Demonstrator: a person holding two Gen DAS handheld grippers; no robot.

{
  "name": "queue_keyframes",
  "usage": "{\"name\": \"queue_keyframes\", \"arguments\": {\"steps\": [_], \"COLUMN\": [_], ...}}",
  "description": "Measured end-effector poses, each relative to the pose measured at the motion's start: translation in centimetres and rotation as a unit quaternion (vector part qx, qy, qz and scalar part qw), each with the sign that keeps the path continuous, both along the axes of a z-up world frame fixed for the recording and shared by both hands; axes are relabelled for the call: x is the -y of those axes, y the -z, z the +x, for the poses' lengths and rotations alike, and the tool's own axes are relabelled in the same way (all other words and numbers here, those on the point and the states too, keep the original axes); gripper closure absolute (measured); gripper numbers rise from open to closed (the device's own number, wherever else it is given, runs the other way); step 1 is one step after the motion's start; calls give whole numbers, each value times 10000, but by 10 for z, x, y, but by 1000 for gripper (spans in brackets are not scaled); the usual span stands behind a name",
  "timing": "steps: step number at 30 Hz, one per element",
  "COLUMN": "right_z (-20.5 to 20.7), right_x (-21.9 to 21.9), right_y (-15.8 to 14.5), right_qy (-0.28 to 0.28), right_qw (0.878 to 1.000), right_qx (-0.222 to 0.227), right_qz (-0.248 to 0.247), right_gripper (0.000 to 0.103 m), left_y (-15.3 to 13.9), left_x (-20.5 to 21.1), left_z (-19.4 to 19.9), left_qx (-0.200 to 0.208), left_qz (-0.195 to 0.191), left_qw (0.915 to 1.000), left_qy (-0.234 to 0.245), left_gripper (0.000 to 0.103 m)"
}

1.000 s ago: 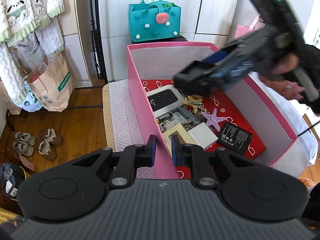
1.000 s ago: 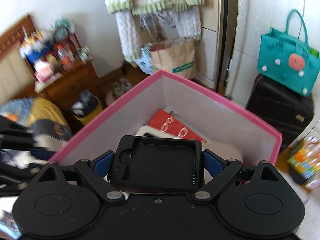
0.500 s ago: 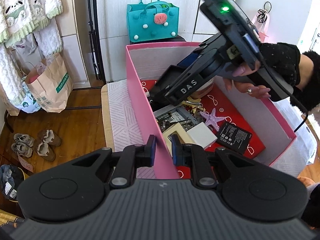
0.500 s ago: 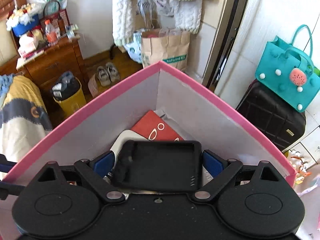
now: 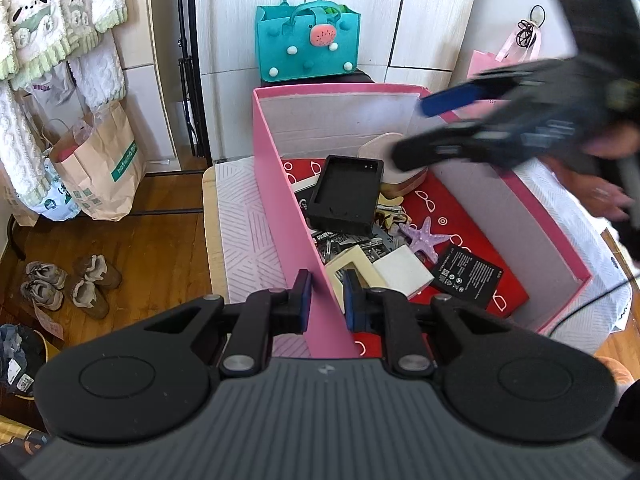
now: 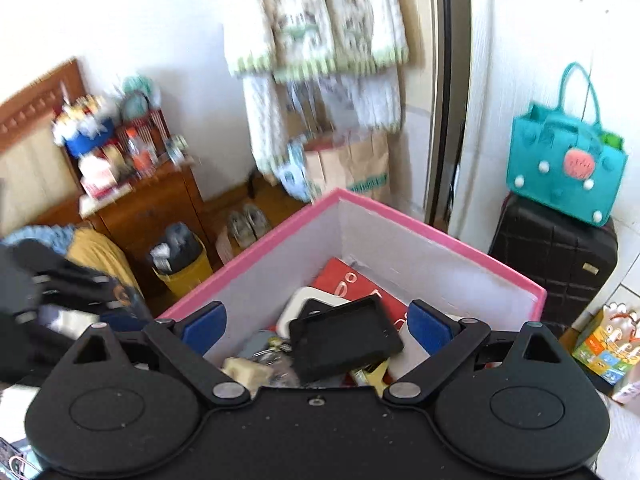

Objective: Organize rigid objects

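The left gripper (image 5: 326, 296) pinches the near wall of the pink box (image 5: 276, 184). The right gripper (image 6: 316, 322) is spread wide and holds nothing. The black case (image 5: 346, 196) lies tilted inside the box, on top of other small things.

Around me the room had white walls and pale cabinet doors (image 5: 432, 12). The wooden floor (image 5: 132, 248) was lit by daylight. I noted a teal felt bag (image 5: 306, 40) on a black suitcase (image 6: 554, 256), a paper bag (image 5: 100, 168) on the floor, small shoes (image 5: 68, 284), hanging fleece garments (image 6: 320, 32), a cluttered wooden dresser (image 6: 136, 208) and a yellow bin (image 6: 184, 268).
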State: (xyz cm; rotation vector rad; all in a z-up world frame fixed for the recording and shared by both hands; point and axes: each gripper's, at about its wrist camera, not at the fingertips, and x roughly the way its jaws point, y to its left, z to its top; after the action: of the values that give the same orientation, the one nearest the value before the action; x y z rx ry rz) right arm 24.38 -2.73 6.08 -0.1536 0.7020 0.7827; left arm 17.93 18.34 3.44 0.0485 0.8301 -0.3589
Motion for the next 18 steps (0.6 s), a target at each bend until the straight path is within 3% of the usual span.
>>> {"name": "queue_keyframes", "arguments": {"steps": [6, 11, 13, 15, 18], "right_z": [-64, -110, -115, -112, -113], "right_x": [42, 69, 79, 92, 108], "right_y": [-12, -10, -7, -1, 8], "right_qy": [329, 692, 841, 923, 1392], "right_qw": [9955, 9809, 9752, 9709, 9609], "right_qx": [523, 1082, 937, 381, 6], "right_qz": [718, 1464, 1823, 2179, 2393], "right_gripper": [4, 4, 4, 4, 3], "left_y": [-1, -7, -14, -20, -29], "left_x": [1, -2, 0, 1, 5], "left_z": [0, -10, -17, -22, -28], "left_qx": [-105, -99, -43, -45, -57], "left_qz": [-62, -163, -149, -123, -91], "left_qw": [9998, 9995, 9993, 9990, 9984], "left_qy": [-151, -259, -331, -419, -548], "left_gripper": [88, 88, 88, 86, 70]}}
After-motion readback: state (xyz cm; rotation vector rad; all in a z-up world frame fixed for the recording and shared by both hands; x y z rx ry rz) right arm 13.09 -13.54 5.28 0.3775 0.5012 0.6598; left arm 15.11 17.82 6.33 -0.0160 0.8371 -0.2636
